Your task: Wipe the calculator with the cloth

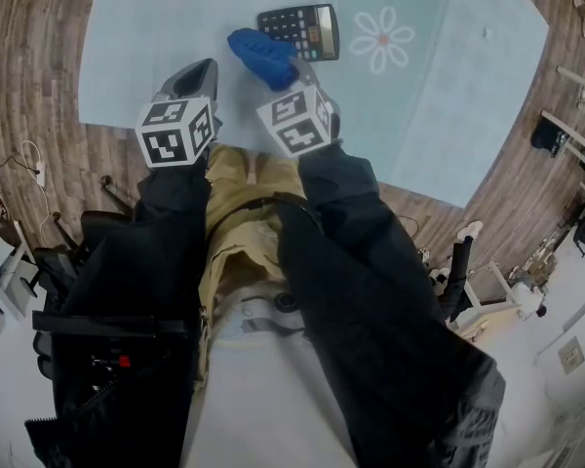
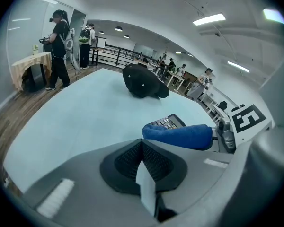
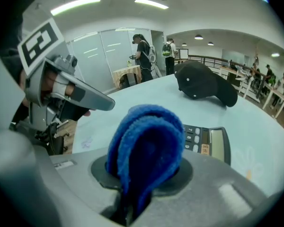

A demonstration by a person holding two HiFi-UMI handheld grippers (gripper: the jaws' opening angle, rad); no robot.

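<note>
A person's right gripper (image 3: 128, 200) pinches a folded blue cloth (image 3: 146, 150) between its jaws, the roll of fabric bulging out ahead of them; the cloth sits at the near left corner of a black desk calculator (image 1: 300, 29), though contact between the two cannot be made out; the calculator lies flat, keys up, on a table under a pale blue cover (image 1: 448, 96) printed with a white flower (image 1: 381, 39); the left gripper (image 2: 143, 167), jaws pressed together, is held just to the left of the right one, near the table's edge; a black cap (image 2: 142, 82) rests farther back on the table.
</note>
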